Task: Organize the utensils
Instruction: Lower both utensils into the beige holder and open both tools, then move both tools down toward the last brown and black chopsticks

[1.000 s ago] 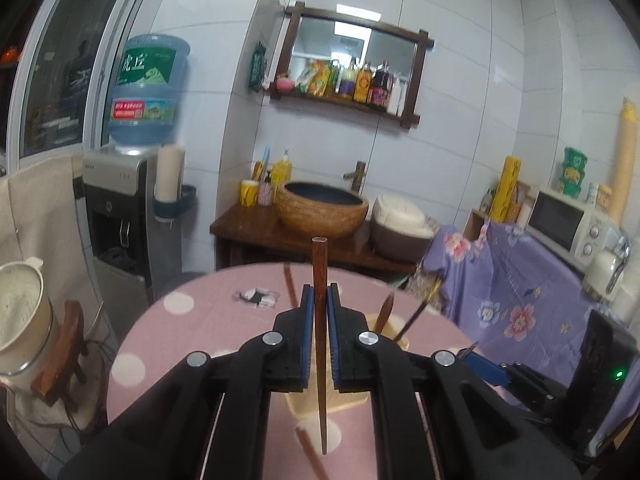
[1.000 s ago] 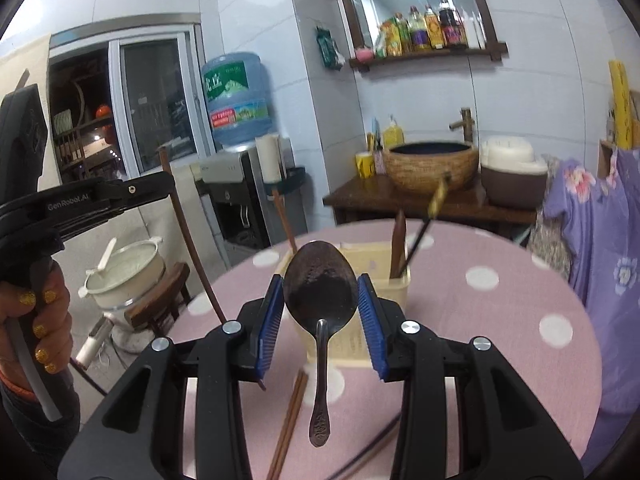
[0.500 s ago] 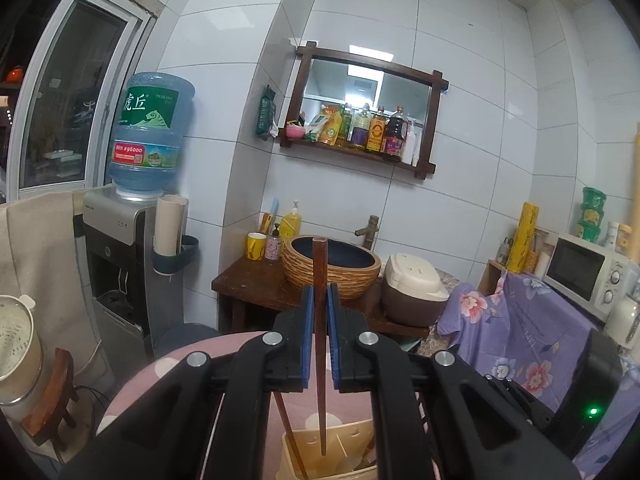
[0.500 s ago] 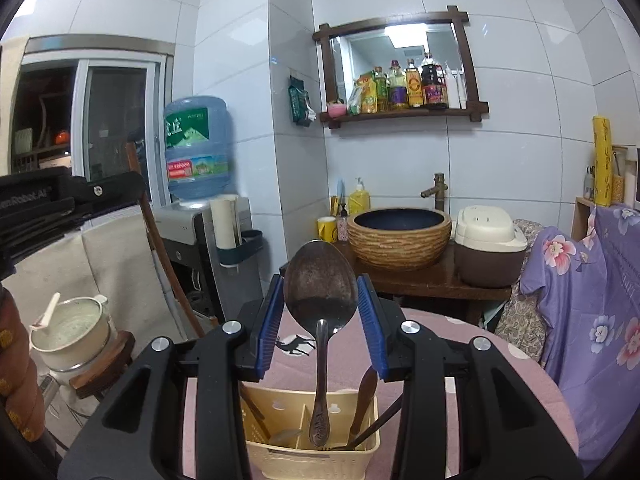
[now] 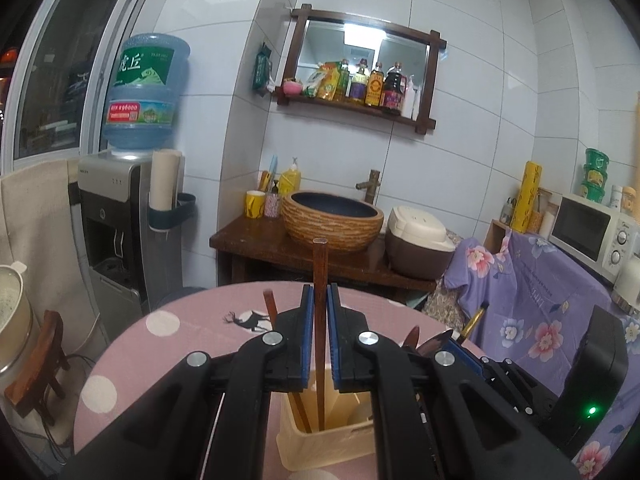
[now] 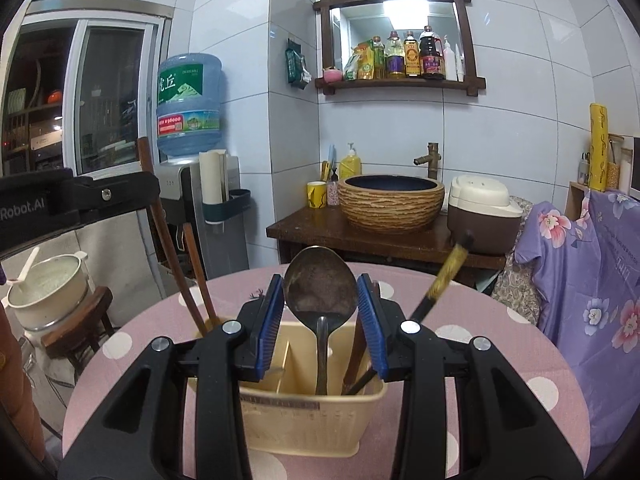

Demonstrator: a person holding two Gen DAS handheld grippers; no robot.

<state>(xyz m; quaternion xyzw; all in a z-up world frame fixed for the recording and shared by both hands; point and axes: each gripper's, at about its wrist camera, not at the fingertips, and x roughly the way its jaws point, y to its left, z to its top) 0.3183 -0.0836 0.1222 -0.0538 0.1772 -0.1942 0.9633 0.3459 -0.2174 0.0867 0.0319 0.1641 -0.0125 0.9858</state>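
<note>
1. Since the earlier frames both tools have come down. The cream utensil holder (image 6: 308, 412), half a second ago only a sliver at the bottom of each view, now sits right under both grippers, and the utensils' lower ends reach inside it.

2. The left gripper (image 5: 320, 312) is closed narrow on a brown chopstick (image 5: 320, 280). The stick stands upright between the blue pads (image 5: 306, 320), its top above the fingertips and its lower end down in the holder's compartment below the jaws, next to a second chopstick (image 5: 270, 304) just left of the grip.

3. The right gripper (image 6: 320, 312) clamps a dark metal spoon (image 6: 319, 284) across the bowl, bowl up. The handle hangs straight down between the fingers into the middle compartment. Whether its tip touches the bottom I cannot tell.

4. Just right of that grip a black and gold handle (image 6: 440, 284) leans out of the holder. A brown handle stands behind the right pad.

5. To do this step well, I judge each utensil should be lowered until it rests on the floor, then the jaws opened gently without twisting. Dropped from height, the spoon could tip against the divider.

6. Withdraw straight up, since the leaning handle is close enough to snag.

7. Pose: both grippers point forward, roughly level, side by side over the pink dotted table (image 6: 460, 312), with the left gripper at the far left of the right camera's view.
</note>
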